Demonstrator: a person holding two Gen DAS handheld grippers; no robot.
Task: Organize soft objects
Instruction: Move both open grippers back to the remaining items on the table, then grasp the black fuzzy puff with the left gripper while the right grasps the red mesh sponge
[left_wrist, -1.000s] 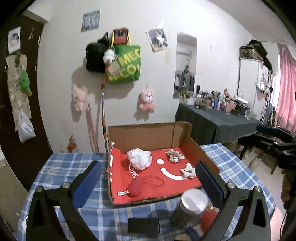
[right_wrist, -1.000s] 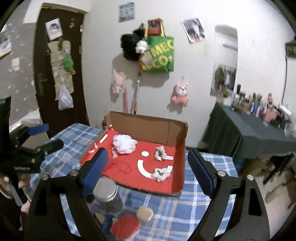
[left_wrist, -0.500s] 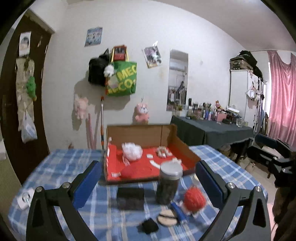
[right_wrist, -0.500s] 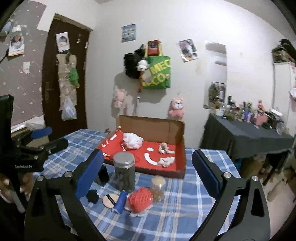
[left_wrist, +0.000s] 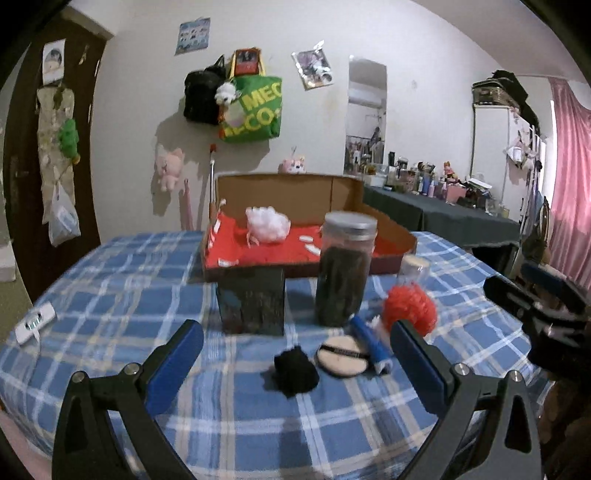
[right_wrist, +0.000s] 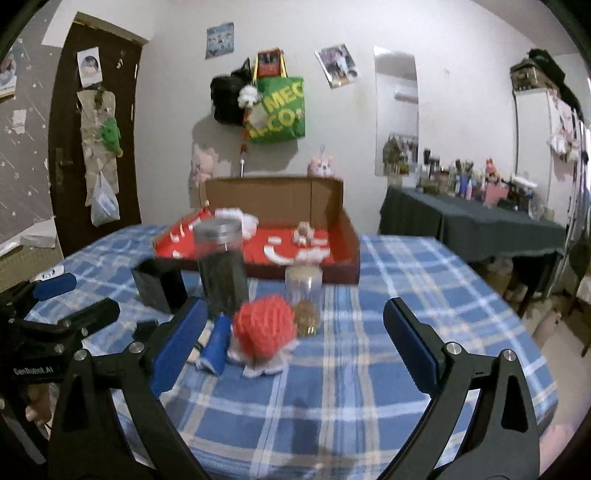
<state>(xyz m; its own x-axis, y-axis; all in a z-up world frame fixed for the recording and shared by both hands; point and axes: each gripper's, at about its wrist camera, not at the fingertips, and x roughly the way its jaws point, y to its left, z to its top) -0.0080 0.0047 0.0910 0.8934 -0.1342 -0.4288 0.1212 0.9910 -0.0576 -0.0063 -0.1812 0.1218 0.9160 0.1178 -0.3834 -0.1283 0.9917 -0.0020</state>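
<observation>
red pouf (right_wrist: 264, 327) | half hidden (left view) | black clump (left_wrist: 296, 373) blurred

Blue-white plaid tablecloth (left_wrist: 110, 295); red-lined brown box (left_wrist: 280, 192); red puff (left_wrist: 410, 304); white puff (left_wrist: 267, 223); black puff (left_wrist: 295, 371).

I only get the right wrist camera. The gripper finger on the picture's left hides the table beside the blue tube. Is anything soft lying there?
Observer: Yes. A round beige powder puff with a black band lies flat right beside the blue tube.
Operator: And the dark lump left of that finger?
Observer: A fuzzy black pompom, lying on the blue checked tablecloth just left of the puff.
Operator: Is the left gripper free to take it?
Observer: The left gripper is open wide with nothing between its pads.
</observation>
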